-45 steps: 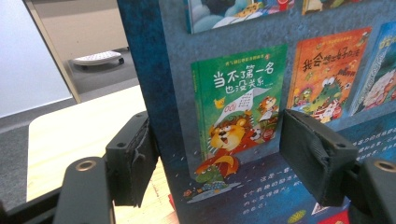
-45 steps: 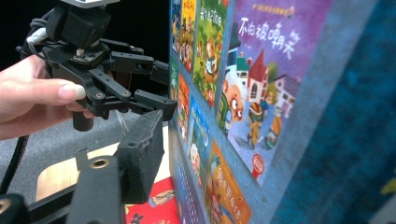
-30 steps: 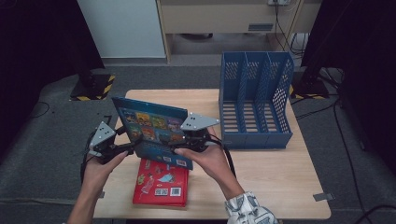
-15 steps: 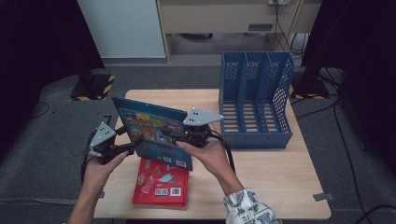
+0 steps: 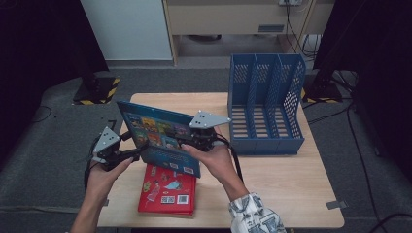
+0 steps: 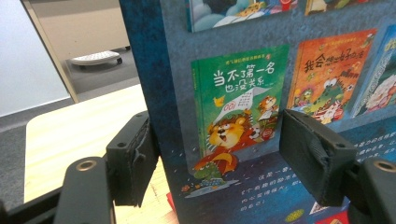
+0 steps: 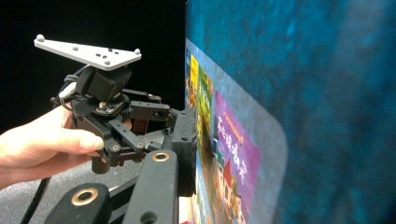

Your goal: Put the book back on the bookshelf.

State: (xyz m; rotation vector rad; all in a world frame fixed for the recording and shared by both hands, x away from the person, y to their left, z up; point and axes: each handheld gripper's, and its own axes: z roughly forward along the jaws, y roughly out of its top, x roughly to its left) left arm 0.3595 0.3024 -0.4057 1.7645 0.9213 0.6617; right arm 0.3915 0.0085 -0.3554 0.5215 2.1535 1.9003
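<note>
While two books are counted on the scene, one of them, a blue book (image 5: 160,138) with small picture covers printed on its back, is held tilted above the table (image 5: 286,184) between the two grippers. Its left edge is taken by the left gripper (image 5: 138,154), and in the left gripper view the blue cover is seen standing between the two black pads (image 6: 133,161); one pad lies against the spine side, while the other sits in front of the cover, and whether it presses cannot be told. The right gripper (image 5: 187,141) is met at the book's right edge; its jaws have just been closing, and in the right gripper view one pad (image 7: 187,140) is seen flat against the printed face, so the book is taken as clamped there. One hand (image 5: 104,177) is seen behind the left gripper and one hand (image 5: 218,160) behind the right.

A second, red book (image 5: 167,189) is laid flat on the table, just below the raised one and near the front edge. One blue file rack (image 5: 265,104) is stood at the table's far right, well apart from both books; three slots are counted in it, divided by two partitions. One grey three-cornered plate (image 5: 209,119) is carried on top of each gripper.
</note>
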